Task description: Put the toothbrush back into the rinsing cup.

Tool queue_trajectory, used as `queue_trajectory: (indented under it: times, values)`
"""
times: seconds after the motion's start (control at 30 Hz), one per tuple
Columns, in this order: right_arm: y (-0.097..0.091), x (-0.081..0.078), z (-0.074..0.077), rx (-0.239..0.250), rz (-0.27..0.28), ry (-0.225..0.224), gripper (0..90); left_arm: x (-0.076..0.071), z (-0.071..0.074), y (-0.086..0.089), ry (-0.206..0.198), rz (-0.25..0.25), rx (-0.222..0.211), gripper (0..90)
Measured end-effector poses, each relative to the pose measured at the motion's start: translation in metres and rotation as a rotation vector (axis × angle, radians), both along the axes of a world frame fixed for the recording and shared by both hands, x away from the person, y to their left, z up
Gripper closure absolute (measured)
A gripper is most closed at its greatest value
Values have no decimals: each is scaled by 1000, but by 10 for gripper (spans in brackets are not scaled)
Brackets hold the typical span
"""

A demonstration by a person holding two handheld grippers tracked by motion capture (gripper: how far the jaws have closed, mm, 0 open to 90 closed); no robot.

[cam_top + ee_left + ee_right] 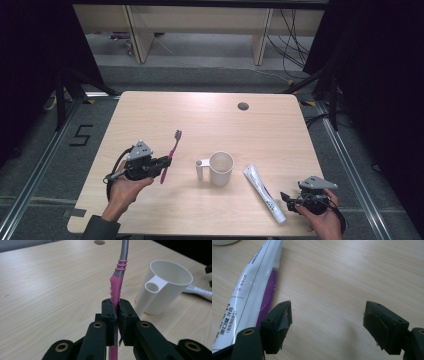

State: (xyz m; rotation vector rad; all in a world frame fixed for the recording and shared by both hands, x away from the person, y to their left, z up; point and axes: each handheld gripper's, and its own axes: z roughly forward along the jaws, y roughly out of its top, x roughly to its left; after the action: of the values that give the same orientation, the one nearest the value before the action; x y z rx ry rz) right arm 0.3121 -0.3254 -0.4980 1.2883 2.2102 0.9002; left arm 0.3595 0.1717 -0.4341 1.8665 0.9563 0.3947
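So left gripper (117,312) clamps toothbrush (118,283), mug (166,287) just right, drop-in pending; right gripper (328,322) wide open, empty, toothpaste (249,297) beside, ungrabbed.

floor marking (81,135): "5" | toothpaste tube (249,297): small print, unreadable

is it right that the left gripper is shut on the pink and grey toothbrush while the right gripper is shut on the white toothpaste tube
Not quite. The left gripper is indeed shut on the pink and grey toothbrush, but the right gripper is open: the right gripper view shows its jaws spread wide over bare table, with the white toothpaste tube lying beside one jaw.
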Motion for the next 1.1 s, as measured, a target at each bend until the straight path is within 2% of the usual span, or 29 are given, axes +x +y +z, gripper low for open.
queue_trajectory:
  times: [0.03,0.07,0.13,0.2,0.27,0.47,0.63,0.67,0.7,0.73,0.77,0.83,1.03,1.07,1.1]
  values:
    - [-1,1,-2,-5,17,-17,238,-1,-1,-1,-5,-3,-16,833]
    - [1,-2,0,4,-23,7,238,-1,-1,-1,-14,-2,-31,833]
    - [-1,0,0,-9,-4,-2,238,-5,-1,-3,-44,8,-67,833]
    - [-2,1,0,-17,8,-16,238,-7,-1,-4,-54,9,-75,833]
    - [-1,1,0,-13,10,-16,238,-9,2,-5,-88,15,-104,833]
    - [-1,0,1,-3,2,-9,238,-12,8,-8,-136,17,-137,833]
    - [-2,1,0,-13,9,-25,238,-13,11,-11,-154,17,-157,833]
    - [-1,-1,2,-11,-12,-2,238,-13,11,-12,-159,14,-170,833]
    - [-2,1,0,-17,3,-23,238,-12,11,-13,-173,13,-188,833]
    - [-2,0,0,-17,2,-21,238,-12,12,-14,-174,11,-195,833]
    - [-1,0,0,-10,-1,-21,238,-13,14,-16,-187,19,-192,833]
    - [-2,0,1,-14,-3,-13,238,-12,14,-16,-186,15,-196,833]
    - [-2,1,0,-16,3,-25,238,-10,16,-21,-209,14,-227,833]
    - [-2,0,0,-13,-7,-12,238,-9,15,-23,-223,12,-244,833]
    - [-1,0,0,-12,-5,-17,238,-9,16,-23,-212,15,-236,833]
